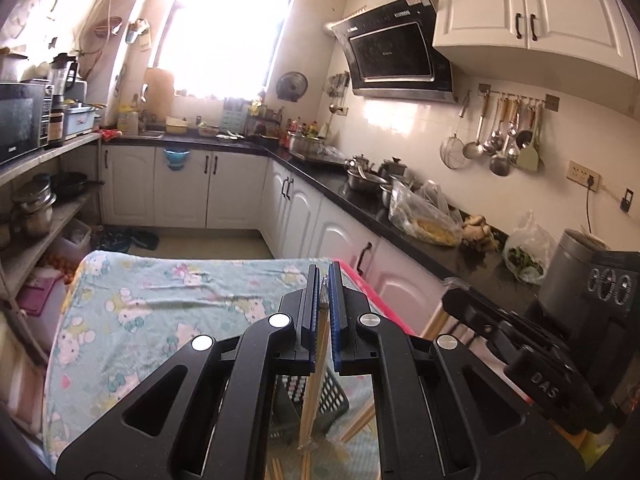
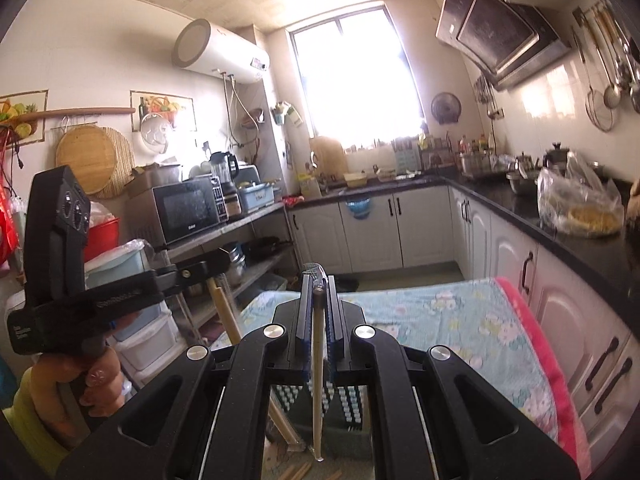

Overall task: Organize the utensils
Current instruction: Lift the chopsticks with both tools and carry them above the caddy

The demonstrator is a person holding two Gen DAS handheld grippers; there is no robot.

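Two grippers show: the left gripper [image 1: 324, 280] and the right gripper [image 2: 318, 280], each pinching one chopstick [image 1: 316, 360] [image 2: 318, 364]. One dark slotted basket [image 1: 328, 404] sits near, under them. A few more loose chopsticks [image 2: 296, 472] lie beside it, perhaps three or four; the view is too blocked to count. One patterned cloth [image 1: 160, 304] covers the surface.
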